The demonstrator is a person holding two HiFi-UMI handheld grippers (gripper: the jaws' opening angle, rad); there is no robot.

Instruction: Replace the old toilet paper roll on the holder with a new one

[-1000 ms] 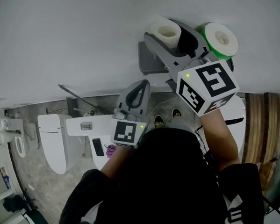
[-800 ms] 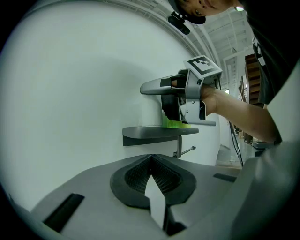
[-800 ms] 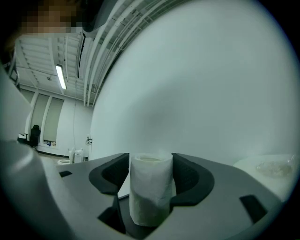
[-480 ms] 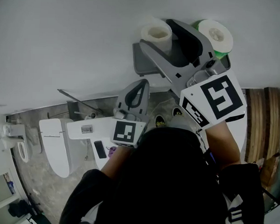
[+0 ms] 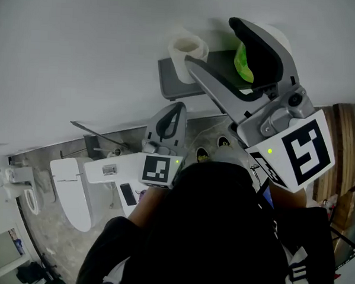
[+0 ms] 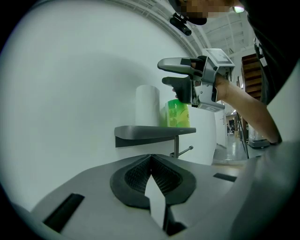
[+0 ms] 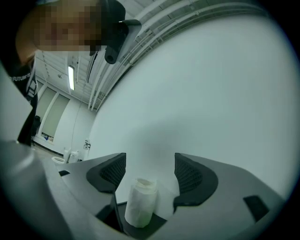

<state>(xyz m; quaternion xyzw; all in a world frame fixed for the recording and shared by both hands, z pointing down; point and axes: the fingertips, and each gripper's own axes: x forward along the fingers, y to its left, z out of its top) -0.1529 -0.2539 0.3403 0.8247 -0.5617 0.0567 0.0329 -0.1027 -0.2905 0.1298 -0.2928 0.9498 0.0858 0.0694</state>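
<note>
White toilet paper roll point(image 5: 185, 48) upright on grey wall shelf point(image 5: 168, 84), green-wrapped roll point(image 5: 243, 62) just beside it; wrapper print too small to read. Right gripper point(image 7: 150, 158) above the shelf, jaws spread and just been opening, nothing pinched; white roll shows beyond the gap. Left gripper point(image 6: 151, 161) lower, jaws pressed together, empty.

Shelf point(image 5: 168, 84) crowded — white roll point(image 5: 185, 50), green pack point(image 5: 243, 57) side by side, wall point(image 5: 82, 44) behind; space above white roll free.
</note>
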